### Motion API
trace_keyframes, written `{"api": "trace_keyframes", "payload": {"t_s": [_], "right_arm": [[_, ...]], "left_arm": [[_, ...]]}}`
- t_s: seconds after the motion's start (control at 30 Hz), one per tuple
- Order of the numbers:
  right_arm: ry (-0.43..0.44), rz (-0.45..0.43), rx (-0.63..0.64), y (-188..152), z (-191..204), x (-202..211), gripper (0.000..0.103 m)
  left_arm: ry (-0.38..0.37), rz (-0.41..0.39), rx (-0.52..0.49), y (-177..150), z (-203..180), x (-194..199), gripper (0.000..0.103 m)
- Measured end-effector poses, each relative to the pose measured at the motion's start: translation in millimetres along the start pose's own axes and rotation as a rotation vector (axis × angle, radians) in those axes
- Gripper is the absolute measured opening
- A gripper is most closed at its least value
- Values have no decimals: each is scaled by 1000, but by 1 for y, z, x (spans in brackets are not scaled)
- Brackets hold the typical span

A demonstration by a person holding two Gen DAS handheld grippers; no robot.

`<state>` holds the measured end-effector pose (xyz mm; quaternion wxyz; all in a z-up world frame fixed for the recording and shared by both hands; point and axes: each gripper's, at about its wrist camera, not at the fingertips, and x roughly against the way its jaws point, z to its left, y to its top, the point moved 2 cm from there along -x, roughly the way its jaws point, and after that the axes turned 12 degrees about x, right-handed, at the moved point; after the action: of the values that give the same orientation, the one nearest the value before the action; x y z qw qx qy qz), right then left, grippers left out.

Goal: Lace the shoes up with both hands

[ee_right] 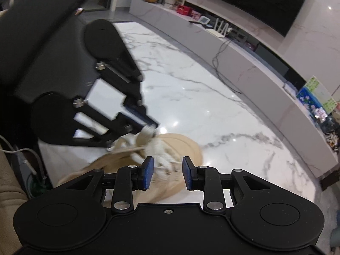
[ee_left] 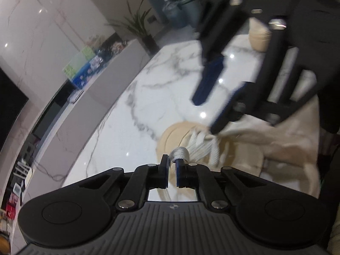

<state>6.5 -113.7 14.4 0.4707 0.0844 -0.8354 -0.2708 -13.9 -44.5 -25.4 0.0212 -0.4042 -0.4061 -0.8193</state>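
A beige shoe (ee_left: 238,150) with white laces (ee_left: 204,146) lies on the marble table (ee_left: 170,89). My left gripper (ee_left: 172,160) is shut on a loop of white lace (ee_left: 180,152) held just above the shoe's toe. My right gripper (ee_left: 216,95) hangs open above the shoe, its lower fingertip close to the tongue. In the right wrist view my right gripper (ee_right: 167,166) stands open over the laces (ee_right: 162,152) with nothing pinched. The left gripper (ee_right: 152,125) holds the lace at the shoe's (ee_right: 184,146) far side.
A second beige shoe (ee_left: 260,37) sits farther back on the table. A long grey console (ee_right: 244,63) with a TV (ee_right: 255,0), boxes and a white router runs beside the table. Potted plant (ee_left: 138,21) and vase (ee_left: 174,10) stand beyond. A cable (ee_right: 221,63) trails along the console.
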Motion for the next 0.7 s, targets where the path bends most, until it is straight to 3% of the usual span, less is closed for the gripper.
{"api": "trace_keyframes", "payload": {"t_s": [0.17,0.47,0.7], "right_arm": [[-17,5,55,-1,2,6,27],[-12,-8,12,5,-6,9,27],[124,-25,-23,19,-3,-7,24]], "left_arm": [[-36,-15,-37,3,-19,3,5],[-52,-19,-107,-1,-35,-2,3],[-82,-11,-119,-9,-40,-3,3]]}}
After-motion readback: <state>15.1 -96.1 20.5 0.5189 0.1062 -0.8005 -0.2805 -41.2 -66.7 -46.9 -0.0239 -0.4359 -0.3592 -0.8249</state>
